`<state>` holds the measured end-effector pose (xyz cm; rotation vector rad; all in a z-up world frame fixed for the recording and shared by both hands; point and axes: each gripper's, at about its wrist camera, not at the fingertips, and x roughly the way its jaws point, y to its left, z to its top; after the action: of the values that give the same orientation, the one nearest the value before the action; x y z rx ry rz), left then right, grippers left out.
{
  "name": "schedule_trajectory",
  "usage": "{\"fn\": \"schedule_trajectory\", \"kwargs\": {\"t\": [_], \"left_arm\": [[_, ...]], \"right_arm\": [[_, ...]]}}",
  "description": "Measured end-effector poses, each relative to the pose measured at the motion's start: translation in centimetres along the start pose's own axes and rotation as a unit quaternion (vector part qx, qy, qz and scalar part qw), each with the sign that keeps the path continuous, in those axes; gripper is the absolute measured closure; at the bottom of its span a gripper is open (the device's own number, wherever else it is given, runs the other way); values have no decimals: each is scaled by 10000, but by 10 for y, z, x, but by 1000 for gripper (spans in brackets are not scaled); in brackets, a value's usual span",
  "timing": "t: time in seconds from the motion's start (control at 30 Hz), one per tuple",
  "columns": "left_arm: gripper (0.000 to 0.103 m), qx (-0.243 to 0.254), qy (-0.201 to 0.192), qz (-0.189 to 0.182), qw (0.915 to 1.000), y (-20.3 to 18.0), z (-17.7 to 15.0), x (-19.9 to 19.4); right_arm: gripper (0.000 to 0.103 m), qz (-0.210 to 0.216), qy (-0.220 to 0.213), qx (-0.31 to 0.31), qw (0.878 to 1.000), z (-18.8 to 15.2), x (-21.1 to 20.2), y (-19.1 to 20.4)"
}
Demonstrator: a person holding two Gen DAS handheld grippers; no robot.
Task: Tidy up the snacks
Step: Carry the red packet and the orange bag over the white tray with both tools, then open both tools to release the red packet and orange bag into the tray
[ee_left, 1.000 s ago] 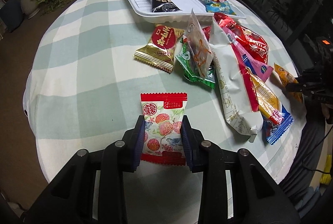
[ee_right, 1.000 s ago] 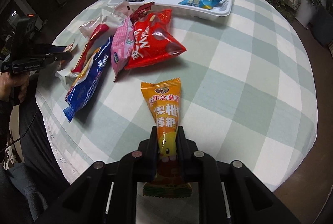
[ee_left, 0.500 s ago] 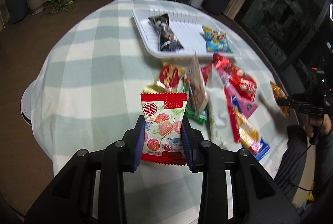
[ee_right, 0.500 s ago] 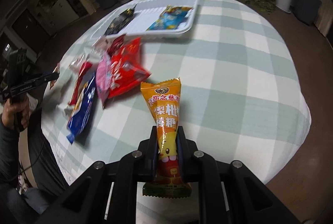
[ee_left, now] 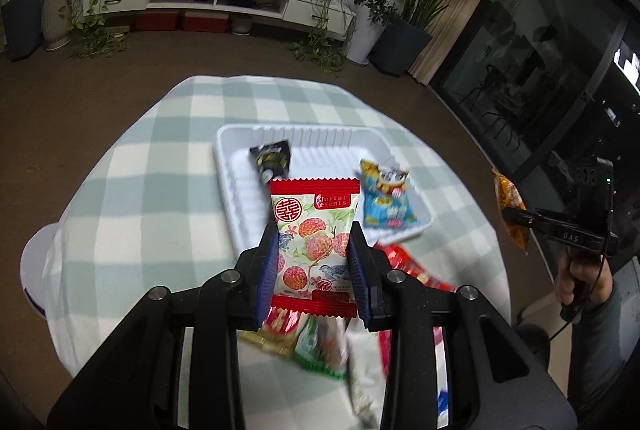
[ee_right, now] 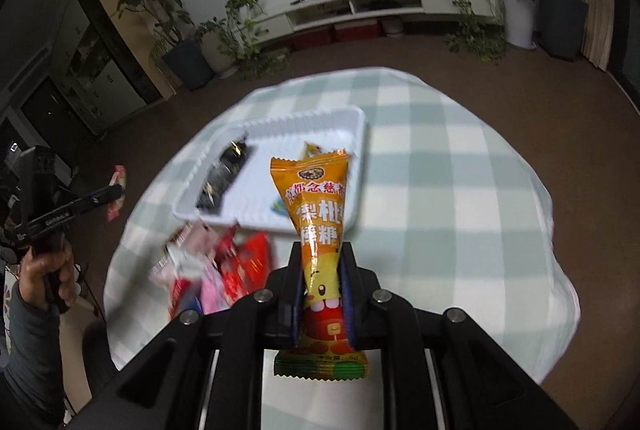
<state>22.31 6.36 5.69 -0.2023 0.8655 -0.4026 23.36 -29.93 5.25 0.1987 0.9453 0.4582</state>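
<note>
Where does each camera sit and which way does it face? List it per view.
Left wrist: on left gripper, angled down at tray; shows lychee packet, right gripper.
Right wrist: on right gripper, angled down at tray; shows orange packet, left gripper.
Shared: tray, snack pile, table.

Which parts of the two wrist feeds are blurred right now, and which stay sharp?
Left wrist view: the floral packet in the left hand-held gripper is crisp; the loose snack pile below it smears. Right wrist view: the orange packet in the right hand-held gripper is sharp; the white tray and red packets are motion-blurred. Both views bend at the edges.
</note>
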Motion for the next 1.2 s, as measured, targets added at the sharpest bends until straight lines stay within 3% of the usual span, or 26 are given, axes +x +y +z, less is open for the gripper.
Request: {"fn": "schedule_trajectory", "kwargs": {"t": [0.23, 0.4, 0.77, 1.2], "left_arm": [[73, 10, 149, -100, 9998, -14, 40, 51], [73, -78, 343, -204, 9992, -15, 46, 96], [73, 9, 827, 46, 9966, -8, 42, 169], [71, 70, 1082, 318, 9936, -4, 31, 208]], "right_arm": [[86, 324, -65, -217, 9992, 50, 39, 47], [86, 453, 39, -97, 9989, 67, 74, 57], [86, 168, 568, 232, 9980, 69, 156, 40], [86, -207, 803, 158, 9964, 55, 187, 31]]}}
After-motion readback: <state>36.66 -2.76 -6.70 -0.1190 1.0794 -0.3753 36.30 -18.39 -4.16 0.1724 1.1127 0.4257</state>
